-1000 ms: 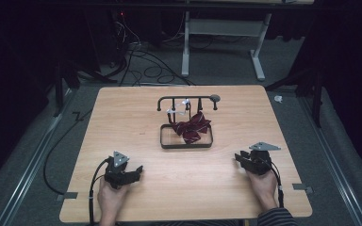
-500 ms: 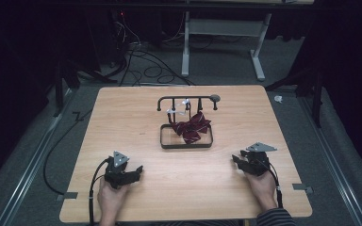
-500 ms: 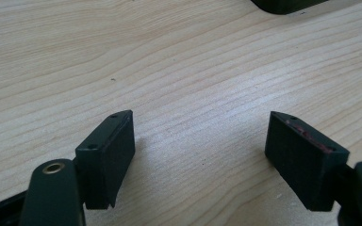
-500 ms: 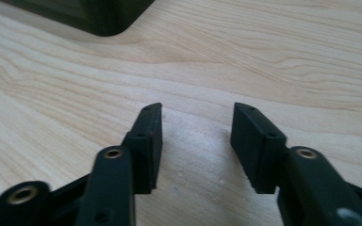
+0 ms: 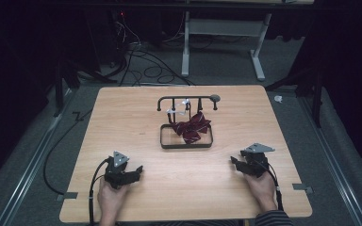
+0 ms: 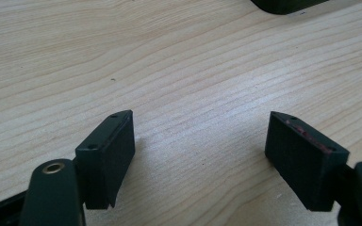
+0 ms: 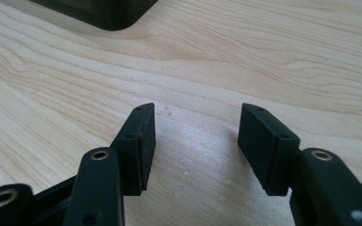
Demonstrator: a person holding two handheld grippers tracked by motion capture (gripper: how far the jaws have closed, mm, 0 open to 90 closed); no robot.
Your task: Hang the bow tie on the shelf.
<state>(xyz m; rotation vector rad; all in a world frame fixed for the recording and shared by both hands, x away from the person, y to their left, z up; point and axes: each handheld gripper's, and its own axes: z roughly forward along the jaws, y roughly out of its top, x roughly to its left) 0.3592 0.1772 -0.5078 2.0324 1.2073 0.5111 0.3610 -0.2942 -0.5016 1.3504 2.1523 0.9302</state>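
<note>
Striped maroon cloth bow tie (image 5: 191, 127) lies half in the dark rectangular metal tray (image 5: 186, 144) mid-counter, draped beneath a dark hook rail (image 5: 187, 99); it looks light, soft and floppy, best pinched at its knot. Nearest, the left hand-held gripper (image 5: 136, 170) and right hand-held gripper (image 5: 234, 162) rest on the pale wooden counter (image 5: 122, 117), both wide and empty, the right's jaws having just been opening. The gripper views give each jaw gap and the wood grain close up; the high view alone gives the tie.

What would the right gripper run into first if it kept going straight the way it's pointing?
Probably the dark tray. The right gripper, jaws open and empty, points across bare table toward the tray's near corner, though the exact line is uncertain.
</note>
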